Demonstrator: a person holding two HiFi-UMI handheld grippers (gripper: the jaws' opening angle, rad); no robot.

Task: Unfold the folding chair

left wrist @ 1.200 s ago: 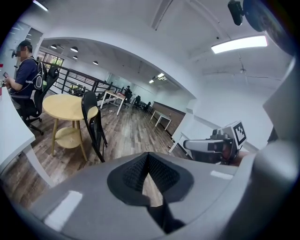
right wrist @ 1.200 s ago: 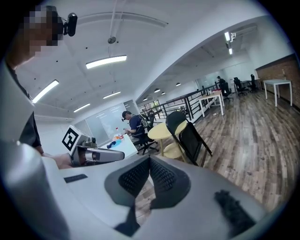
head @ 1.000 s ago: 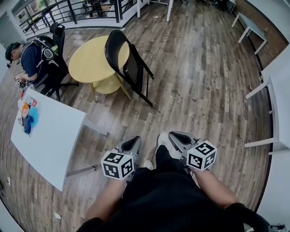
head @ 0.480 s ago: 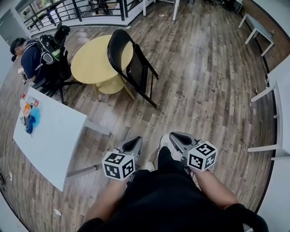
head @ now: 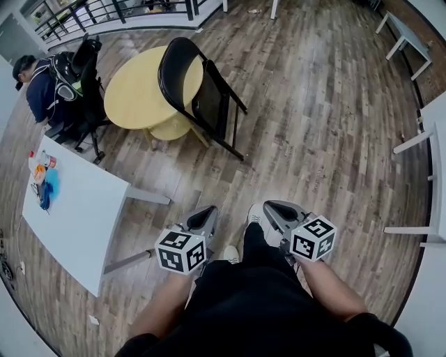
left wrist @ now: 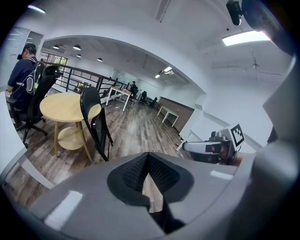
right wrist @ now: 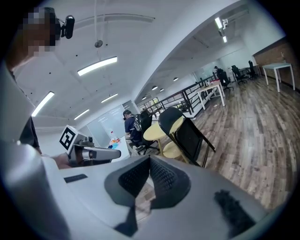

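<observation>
The black folding chair [head: 202, 97] stands folded on the wood floor and leans against a round yellow table [head: 136, 90]. It also shows in the left gripper view [left wrist: 96, 124] and in the right gripper view [right wrist: 185, 131]. My left gripper [head: 208, 211] and right gripper [head: 268, 207] are held low in front of my body, well short of the chair. Both are shut with nothing between the jaws, which meet in their own views [left wrist: 149, 161] [right wrist: 150, 164].
A person [head: 38, 87] sits in a black office chair [head: 83, 90] left of the yellow table. A white table [head: 77, 209] with small items stands at my left. White tables [head: 432, 139] line the right. A railing [head: 104, 14] runs along the far side.
The head view has crept toward the chair and table, which sit slightly differently in the picture. Both grippers keep the same low place before my body and stay shut.
</observation>
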